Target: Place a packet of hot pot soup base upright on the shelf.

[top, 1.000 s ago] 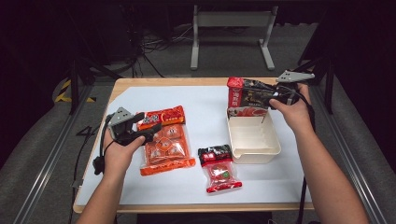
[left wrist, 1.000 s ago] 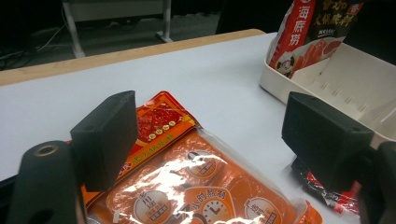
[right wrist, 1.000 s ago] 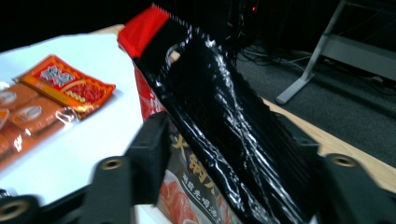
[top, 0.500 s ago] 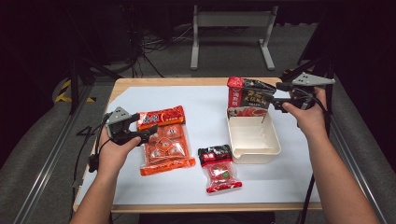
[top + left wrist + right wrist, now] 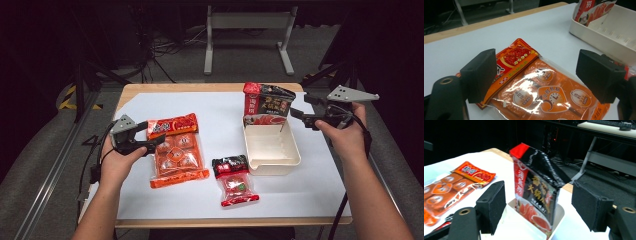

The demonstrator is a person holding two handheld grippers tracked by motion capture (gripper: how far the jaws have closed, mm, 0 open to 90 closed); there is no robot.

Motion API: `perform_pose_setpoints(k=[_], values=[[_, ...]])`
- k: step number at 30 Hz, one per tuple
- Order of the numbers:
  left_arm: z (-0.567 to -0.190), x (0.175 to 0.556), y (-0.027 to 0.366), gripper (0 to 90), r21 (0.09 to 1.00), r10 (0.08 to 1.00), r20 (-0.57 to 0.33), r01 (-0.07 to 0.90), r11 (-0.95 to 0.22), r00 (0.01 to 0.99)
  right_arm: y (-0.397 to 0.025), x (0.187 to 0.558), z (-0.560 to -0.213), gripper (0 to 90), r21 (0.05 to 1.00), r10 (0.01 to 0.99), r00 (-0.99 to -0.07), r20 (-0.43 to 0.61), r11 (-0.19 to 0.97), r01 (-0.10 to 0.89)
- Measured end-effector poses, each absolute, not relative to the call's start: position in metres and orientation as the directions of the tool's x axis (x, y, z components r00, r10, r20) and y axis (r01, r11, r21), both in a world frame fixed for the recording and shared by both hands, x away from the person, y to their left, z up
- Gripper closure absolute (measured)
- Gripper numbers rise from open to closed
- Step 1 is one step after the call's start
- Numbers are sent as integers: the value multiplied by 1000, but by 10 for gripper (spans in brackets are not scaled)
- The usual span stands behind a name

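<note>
A black and red pouch (image 5: pixel 266 103) stands upright at the far end of a white bin (image 5: pixel 274 168). To its right, clear of it, my right gripper (image 5: pixel 299 116) is open; in the right gripper view the pouch (image 5: pixel 537 187) stands beyond the spread jaws (image 5: pixel 540 205). A large orange snack packet (image 5: pixel 176 150) lies flat left of centre. My left gripper (image 5: pixel 154 142) is open at the packet's left edge, and in the left gripper view its jaws (image 5: pixel 539 72) straddle the packet (image 5: pixel 541 92) from just above. A small red packet (image 5: pixel 234 180) lies near the front edge.
White paper (image 5: pixel 215 115) covers the wooden table. A metal stand (image 5: pixel 245 30) and cables are on the dark floor beyond. The bin (image 5: pixel 604 37) with the pouch shows at the upper right of the left gripper view.
My right gripper has let go of the pouch and drawn back to the right, leaving it standing in the bin. The left gripper has barely shifted beside the orange packet.
</note>
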State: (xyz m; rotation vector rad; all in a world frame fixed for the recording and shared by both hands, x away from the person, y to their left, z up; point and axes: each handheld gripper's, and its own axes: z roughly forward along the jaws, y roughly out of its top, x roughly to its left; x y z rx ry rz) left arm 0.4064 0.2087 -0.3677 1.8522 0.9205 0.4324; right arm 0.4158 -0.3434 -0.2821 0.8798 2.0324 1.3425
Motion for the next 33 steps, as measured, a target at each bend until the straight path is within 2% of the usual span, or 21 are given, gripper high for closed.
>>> perform_pose_setpoints(k=[12,15,24,33], values=[[-366,407,219,163,882,746,-128,420,-216,653,-337,378,-291,267,929,745,-661,-85,299,218],[-366,407,220,163,883,749,-132,421,-210,650,-337,374,-294,266,937,745,-663,-67,275,214],[-368,415,223,166,883,781,-121,425,-197,613,-328,372,-301,262,920,738,-670,-79,313,236],[-375,436,223,170,879,822,-158,458,-135,547,-322,368,-303,256,913,724,-683,-92,335,232]])
